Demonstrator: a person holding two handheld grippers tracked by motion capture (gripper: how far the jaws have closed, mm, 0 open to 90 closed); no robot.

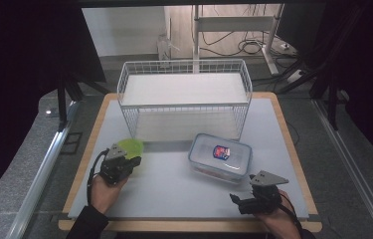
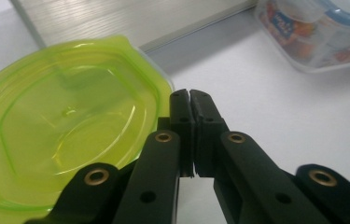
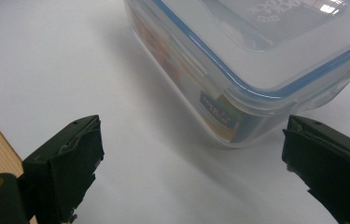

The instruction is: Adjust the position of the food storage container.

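Just left of closed left tongs point(image 2: 190, 100): green lid point(image 2: 65, 121).

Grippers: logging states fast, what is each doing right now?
Left gripper: jaws closed, nothing between them, beside the green lid.
Right gripper: jaws open, holding nothing.

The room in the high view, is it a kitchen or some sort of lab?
Most likely a lab or recording set-up, not a kitchen. A person works two hand-held grippers, the left gripper and right gripper, at a bare white table. Dark curtains hang alongside, and loose cables lie on the floor behind.
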